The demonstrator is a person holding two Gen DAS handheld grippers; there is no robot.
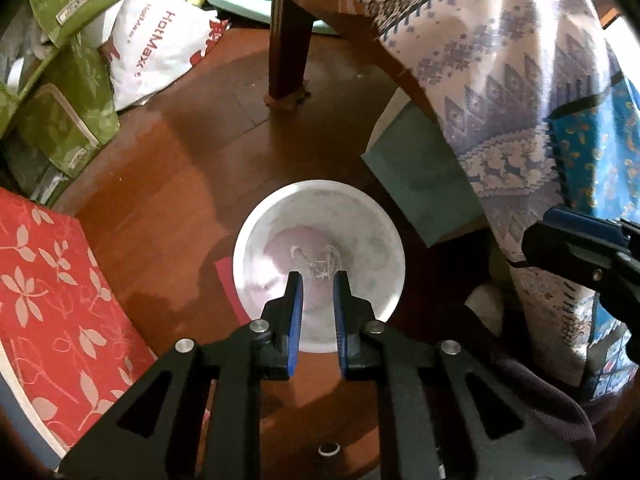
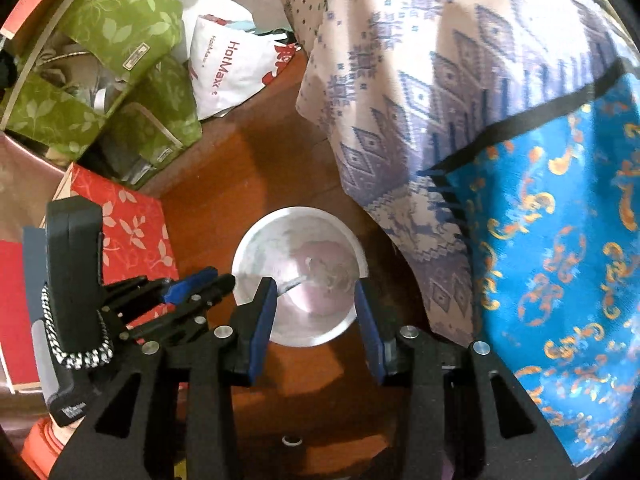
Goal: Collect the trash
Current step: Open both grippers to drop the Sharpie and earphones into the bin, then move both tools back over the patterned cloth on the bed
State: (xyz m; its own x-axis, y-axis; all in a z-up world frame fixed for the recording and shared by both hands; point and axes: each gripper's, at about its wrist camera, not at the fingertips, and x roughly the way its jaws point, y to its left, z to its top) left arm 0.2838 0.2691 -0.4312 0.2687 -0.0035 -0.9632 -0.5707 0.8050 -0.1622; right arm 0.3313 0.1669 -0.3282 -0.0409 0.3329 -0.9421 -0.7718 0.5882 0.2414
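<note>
A white round bin (image 1: 256,240) stands on the wooden floor, seen from above; a few thin scraps (image 1: 320,262) lie at its bottom. My left gripper (image 1: 317,276) hangs over the bin's mouth, jaws a small gap apart with nothing between them. It also shows in the right wrist view (image 2: 208,280) at the bin's left rim. The bin shows in the right wrist view (image 2: 256,248) too, with scraps (image 2: 320,268) inside. My right gripper (image 2: 316,284) is open and empty above the bin's near rim. Its body shows at the right edge of the left wrist view (image 1: 580,244).
A patterned cloth (image 1: 500,80) hangs on the right over a dark chair leg (image 1: 288,40). Green leaf-print bags (image 1: 68,120), a white HotMaxx bag (image 1: 160,40) and a red leaf-print box (image 1: 52,288) crowd the left. A teal book (image 1: 424,184) lies by the bin.
</note>
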